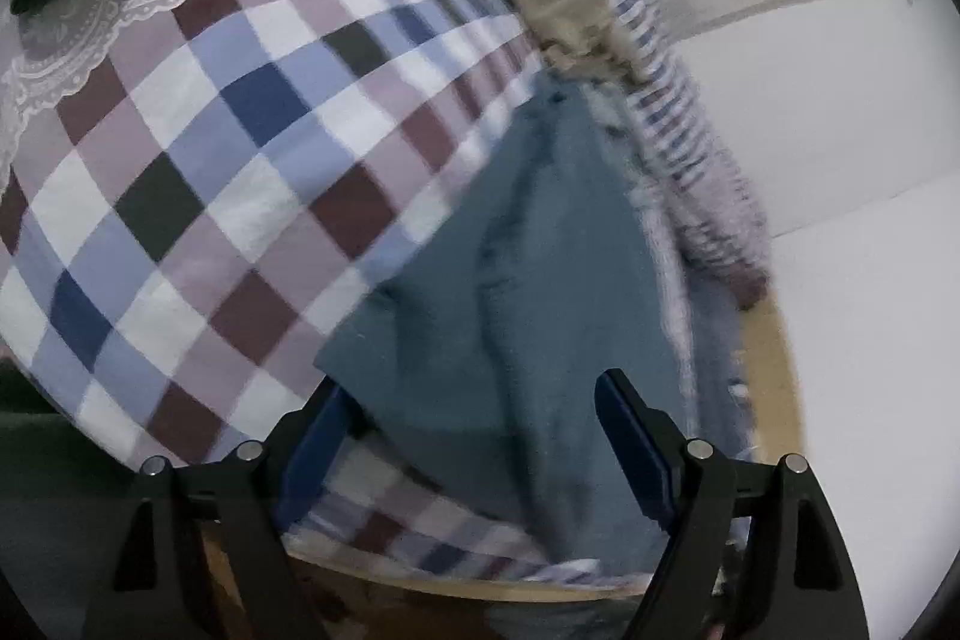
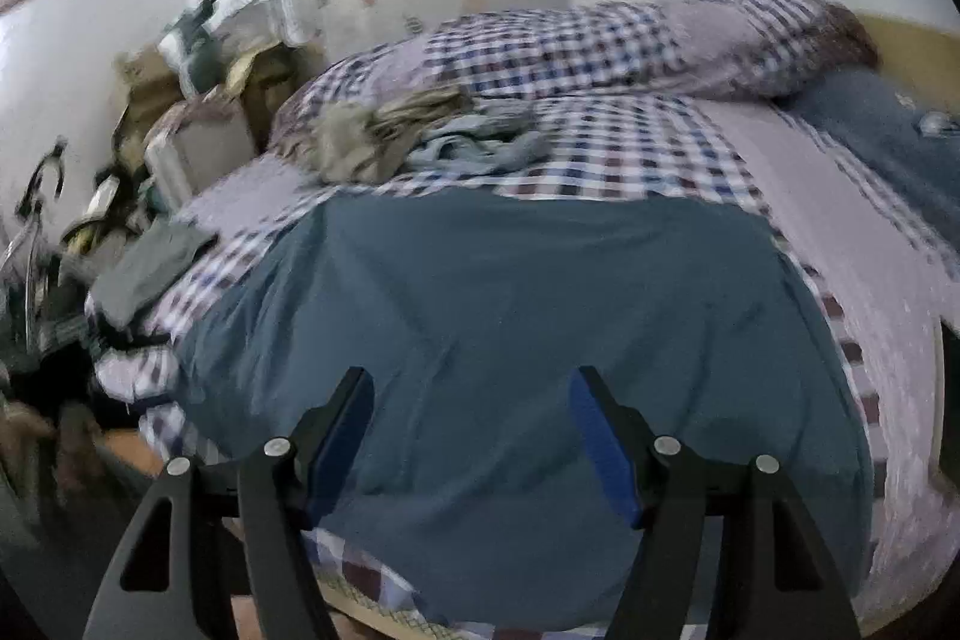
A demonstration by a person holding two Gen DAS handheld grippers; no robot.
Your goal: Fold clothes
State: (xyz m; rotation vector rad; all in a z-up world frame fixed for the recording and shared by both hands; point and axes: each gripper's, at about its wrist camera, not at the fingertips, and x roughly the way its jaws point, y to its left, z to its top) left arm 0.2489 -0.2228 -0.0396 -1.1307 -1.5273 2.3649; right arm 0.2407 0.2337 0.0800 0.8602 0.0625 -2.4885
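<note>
Both grippers, left [image 1: 474,436] and right [image 2: 471,436], jaws wide and empty, are hovering over a blue garment [image 2: 510,310] on the bed [image 2: 888,340]; gripping an edge likely comes next.

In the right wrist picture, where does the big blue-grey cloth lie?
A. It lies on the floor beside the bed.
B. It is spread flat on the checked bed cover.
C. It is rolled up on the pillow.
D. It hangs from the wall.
B: the blue-grey cloth lies spread out on the checked bed cover, in front of the open right gripper.
</note>
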